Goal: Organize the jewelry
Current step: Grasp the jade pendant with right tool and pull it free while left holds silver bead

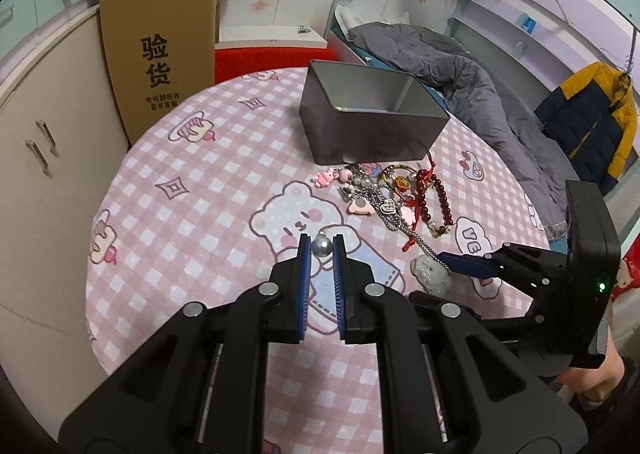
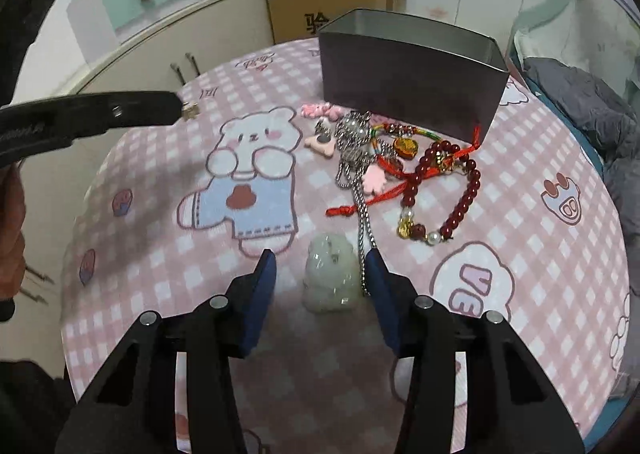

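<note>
The grey tin [image 1: 372, 114] stands open on my desk [image 1: 192, 190]; what shows of its inside looks bare. Just in front of the tin lies the jewelry heap [image 2: 384, 158] — red bead bracelet [image 2: 452, 190], chain, pink charms. My left claw [image 1: 321, 244] pinches a silver bead [image 1: 322, 245]. My right claw [image 2: 320, 266] gapes around the pale jade pendant [image 2: 330, 278], pads not touching — only its own view shows that.

The cardboard box [image 1: 158, 66] reads "验货"; the tablecloth [image 1: 180, 174] shows "VE".
</note>
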A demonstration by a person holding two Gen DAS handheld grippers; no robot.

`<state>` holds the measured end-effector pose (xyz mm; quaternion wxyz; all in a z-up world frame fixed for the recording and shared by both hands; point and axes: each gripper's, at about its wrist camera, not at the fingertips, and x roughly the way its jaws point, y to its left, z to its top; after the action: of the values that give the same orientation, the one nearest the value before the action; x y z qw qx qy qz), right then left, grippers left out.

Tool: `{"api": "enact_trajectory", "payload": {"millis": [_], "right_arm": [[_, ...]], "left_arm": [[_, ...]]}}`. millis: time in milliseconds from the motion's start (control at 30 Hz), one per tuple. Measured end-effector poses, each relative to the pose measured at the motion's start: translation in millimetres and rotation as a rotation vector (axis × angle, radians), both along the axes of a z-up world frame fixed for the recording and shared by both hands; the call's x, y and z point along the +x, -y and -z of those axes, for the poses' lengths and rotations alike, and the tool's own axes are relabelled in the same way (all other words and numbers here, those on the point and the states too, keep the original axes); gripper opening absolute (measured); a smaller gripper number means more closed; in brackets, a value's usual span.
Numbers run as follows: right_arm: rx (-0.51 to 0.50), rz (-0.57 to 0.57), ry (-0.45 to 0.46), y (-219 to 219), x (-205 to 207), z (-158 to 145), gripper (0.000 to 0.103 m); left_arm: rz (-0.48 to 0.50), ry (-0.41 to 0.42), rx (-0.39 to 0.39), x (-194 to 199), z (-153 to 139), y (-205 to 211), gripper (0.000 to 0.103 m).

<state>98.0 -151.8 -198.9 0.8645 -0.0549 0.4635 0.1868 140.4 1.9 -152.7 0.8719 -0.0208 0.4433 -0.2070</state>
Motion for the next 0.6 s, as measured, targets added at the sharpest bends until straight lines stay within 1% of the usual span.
{"api": "enact_trajectory", "payload": {"millis": [67, 133, 167, 200, 367, 467, 533, 600], "right_arm": [[-0.005, -0.005, 0.021, -1, -1, 2, 0.044], [-0.040, -0.023, 0.052, -6, -2, 3, 0.043], [-0.053, -0.027, 0.063, -8, 0, 3, 0.039], [-0.058, -0.019, 0.063, -8, 1, 2, 0.026], [0.061, 0.026, 0.046, 11, -1, -10, 0.026], [0.150, 0.033, 0.061, 21, -6, -24, 0.026], [0.181, 0.026, 0.085, 23, -7, -34, 0.026], [0.180, 0.017, 0.093, 22, -6, -39, 0.027]], "left_arm": [[0.008, -0.004, -0.005, 1, 2, 2, 0.011], [0.014, -0.010, -0.007, 2, 4, 4, 0.011], [0.018, -0.015, -0.008, 4, 5, 5, 0.011], [0.020, -0.019, -0.009, 5, 6, 7, 0.011], [0.030, -0.005, -0.009, 5, 0, 11, 0.011], [0.034, -0.002, -0.010, 7, -3, 12, 0.011], [0.037, 0.006, -0.012, 9, -8, 15, 0.011], [0.043, 0.015, -0.016, 11, -12, 18, 0.011]]}}
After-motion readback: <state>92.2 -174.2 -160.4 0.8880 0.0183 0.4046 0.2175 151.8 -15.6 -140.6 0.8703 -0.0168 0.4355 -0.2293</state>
